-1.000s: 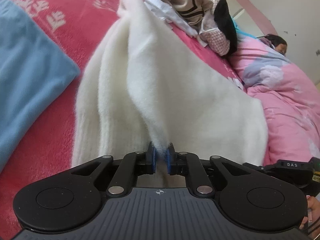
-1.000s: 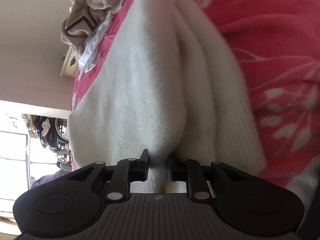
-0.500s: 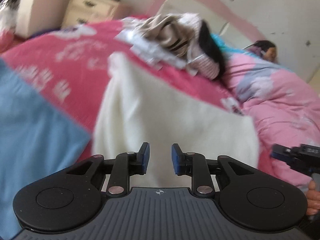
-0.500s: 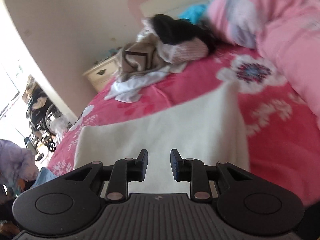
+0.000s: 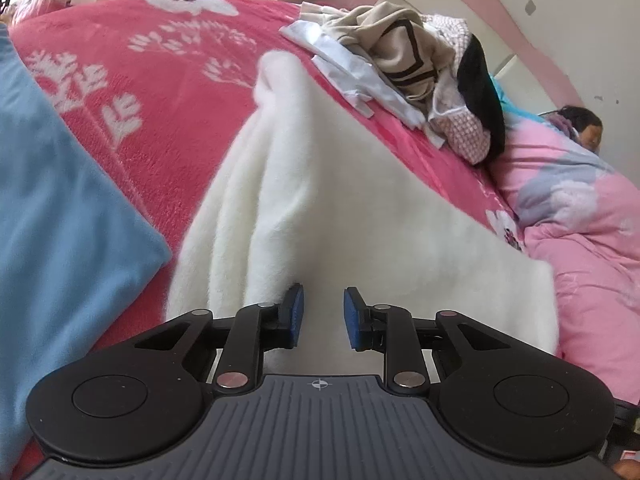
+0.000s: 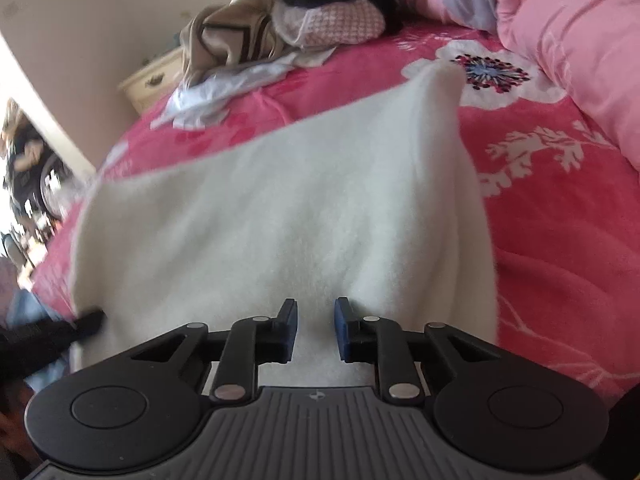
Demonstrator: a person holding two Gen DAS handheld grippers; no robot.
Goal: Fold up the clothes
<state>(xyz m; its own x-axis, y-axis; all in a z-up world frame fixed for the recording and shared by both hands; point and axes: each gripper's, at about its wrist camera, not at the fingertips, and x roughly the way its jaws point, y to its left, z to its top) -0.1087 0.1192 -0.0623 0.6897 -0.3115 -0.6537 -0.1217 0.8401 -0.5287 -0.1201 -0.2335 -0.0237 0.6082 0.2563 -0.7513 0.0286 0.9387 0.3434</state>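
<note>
Now both grippers, left gripper point(image 5: 322, 316) and right gripper point(image 6: 315, 328), gape empty over the white garment point(image 5: 340, 208), right just narrowing: pinch 2 near corners evenly before folding.

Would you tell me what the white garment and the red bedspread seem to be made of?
White garment: probably soft fleece or brushed knit; its surface is fuzzy and matte with thick rounded folds. Red bedspread: likely plush fleece; short nubby pile with white floral print.

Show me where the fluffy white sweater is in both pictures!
Left wrist view: the fluffy white sweater fills the middle, lying on the red flowered blanket ahead of the open left gripper.
Right wrist view: it fills the middle, ahead of the open right gripper.
Shared landmark: the heap of unfolded clothes beyond it.
</note>
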